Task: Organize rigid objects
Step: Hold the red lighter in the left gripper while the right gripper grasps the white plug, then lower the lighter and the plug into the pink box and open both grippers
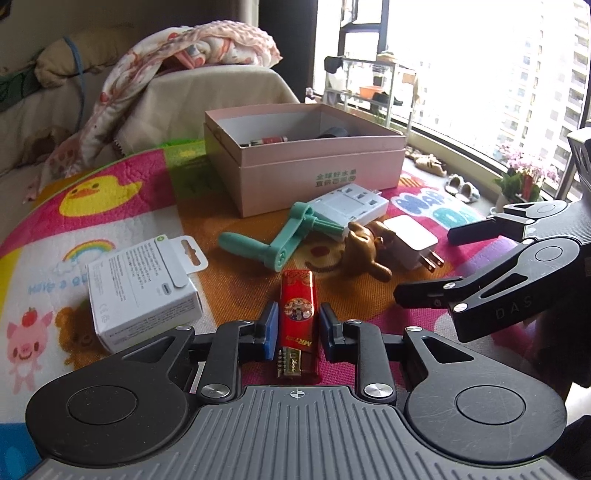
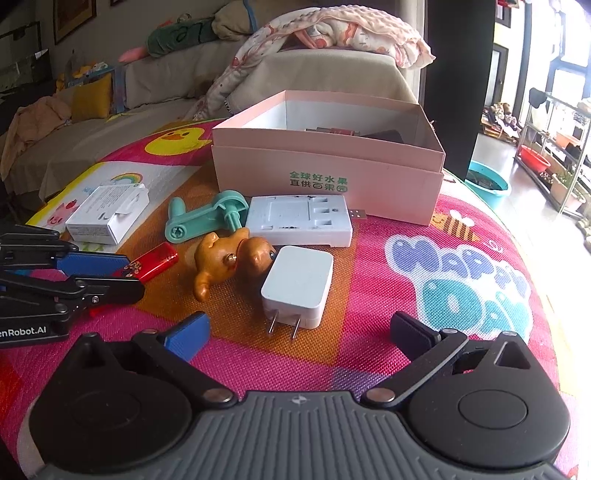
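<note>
A red lighter lies on the colourful mat between the fingers of my left gripper; small gaps show on both sides, so the jaws stand around it, not clamped. It also shows in the right wrist view. My right gripper is open and empty, just short of a white plug adapter. A pink box stands behind, open, with a few items inside. A brown toy dog, a teal crank handle, a white power strip and a small white carton lie on the mat.
The mat covers a round surface that drops off at the right. A sofa with a blanket stands behind the box. A window and shelves are at the far right.
</note>
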Available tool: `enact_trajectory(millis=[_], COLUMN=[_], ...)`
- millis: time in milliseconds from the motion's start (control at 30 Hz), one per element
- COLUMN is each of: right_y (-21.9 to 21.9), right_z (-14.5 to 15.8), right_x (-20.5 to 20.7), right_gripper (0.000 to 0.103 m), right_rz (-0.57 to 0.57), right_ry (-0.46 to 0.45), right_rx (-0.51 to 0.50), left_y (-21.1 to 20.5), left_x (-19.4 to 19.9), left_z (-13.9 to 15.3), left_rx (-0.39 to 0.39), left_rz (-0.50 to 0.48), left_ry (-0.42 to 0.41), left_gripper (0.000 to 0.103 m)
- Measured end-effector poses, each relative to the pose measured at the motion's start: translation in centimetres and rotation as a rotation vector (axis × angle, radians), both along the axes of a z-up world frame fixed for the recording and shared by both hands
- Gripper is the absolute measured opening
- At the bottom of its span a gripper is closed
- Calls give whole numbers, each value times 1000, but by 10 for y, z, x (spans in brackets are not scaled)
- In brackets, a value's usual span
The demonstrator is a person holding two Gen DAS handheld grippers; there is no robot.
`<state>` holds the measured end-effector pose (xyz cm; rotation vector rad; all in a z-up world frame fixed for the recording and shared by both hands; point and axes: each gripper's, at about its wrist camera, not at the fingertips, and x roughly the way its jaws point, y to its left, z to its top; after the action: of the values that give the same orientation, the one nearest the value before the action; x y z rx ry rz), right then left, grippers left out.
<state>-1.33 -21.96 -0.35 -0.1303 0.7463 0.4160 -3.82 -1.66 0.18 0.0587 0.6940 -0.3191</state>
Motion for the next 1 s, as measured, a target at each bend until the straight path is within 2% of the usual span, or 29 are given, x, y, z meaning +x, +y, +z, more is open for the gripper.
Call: enact_trajectory(millis=[67,233,333,433,500,600,733,1000], right_y=[-1,-8,-4,6,14,19,6,-26], right_z=[0,2,3,5,8,12,17,26], right_x=[-1,-3,2,8,10,8,-3,-24], right_gripper=[102,83,81,65,44,33,33,33], right_rz=[-8,-71,-68,-40,-30,-19,-26,-71], right_ry=[-6,-38,-41,-61,-61,-55,-38,-39], right_rx=[7,33,17,-4,-20,-41,-31,-33], left_y=[2,5,3,3,3,3,3,-8], left_x=[1,0,0,-1,-2,-3,-11,-28], left_z=[-1,-2,-2,-2,-2,-1,-1,11], left_rx=[-18,-39,-30,-27,-26,-24,-75,-39], left_rz=[3,9,9,9,8,5,-39,-125], left_ry=[1,-4,-9,-12,-11,-15,-3,-5], left_gripper=[27,27,27,27,27,27,27,26])
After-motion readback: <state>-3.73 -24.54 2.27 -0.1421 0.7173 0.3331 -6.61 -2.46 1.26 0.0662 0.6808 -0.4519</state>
